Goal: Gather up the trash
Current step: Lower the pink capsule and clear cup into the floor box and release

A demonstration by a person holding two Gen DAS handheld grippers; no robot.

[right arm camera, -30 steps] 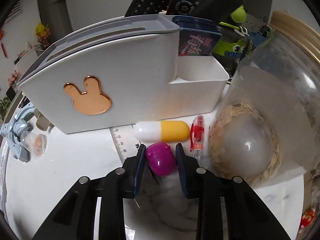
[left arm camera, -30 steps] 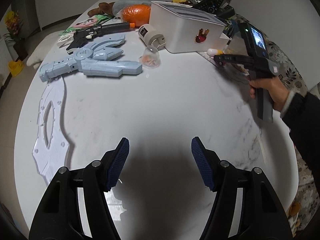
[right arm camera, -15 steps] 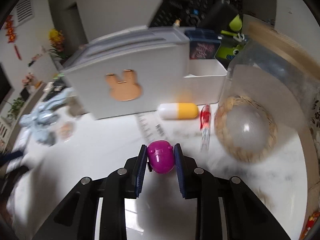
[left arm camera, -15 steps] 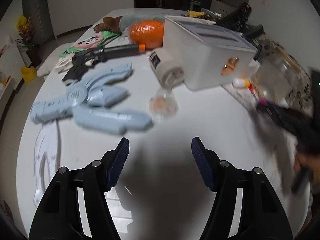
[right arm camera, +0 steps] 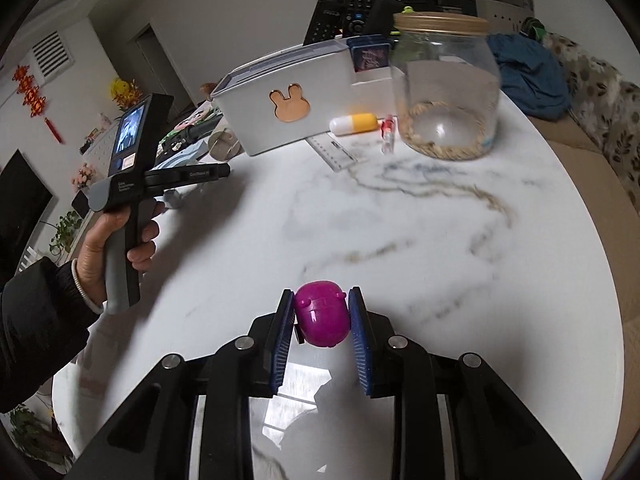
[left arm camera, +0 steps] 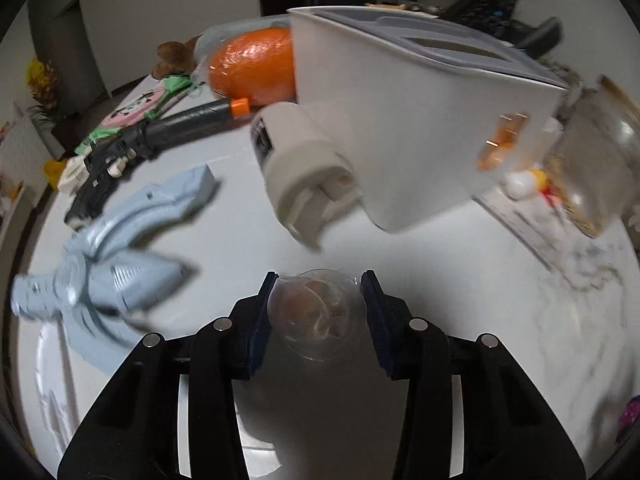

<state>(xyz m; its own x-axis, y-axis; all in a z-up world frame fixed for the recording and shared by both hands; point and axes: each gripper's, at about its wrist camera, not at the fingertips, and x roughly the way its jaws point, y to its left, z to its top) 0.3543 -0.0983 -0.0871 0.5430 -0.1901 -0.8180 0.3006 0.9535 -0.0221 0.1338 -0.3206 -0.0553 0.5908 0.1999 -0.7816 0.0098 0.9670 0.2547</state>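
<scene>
Pickup under way on the marble table [right arm camera: 460, 240]: at the bottom centre of the left wrist frame, my left gripper [left arm camera: 318, 312] is closing its jaws around a clear plastic capsule [left arm camera: 316, 314], the pads seemingly just reaching its sides. At the bottom centre of the right wrist frame, my right gripper [right arm camera: 321, 320] is clamped on a purple capsule [right arm camera: 321, 318], lifted clear of the tabletop. Next, I judge, the left grip must firm up without crushing the shell, then both pieces need a bin, which neither frame shows.
</scene>
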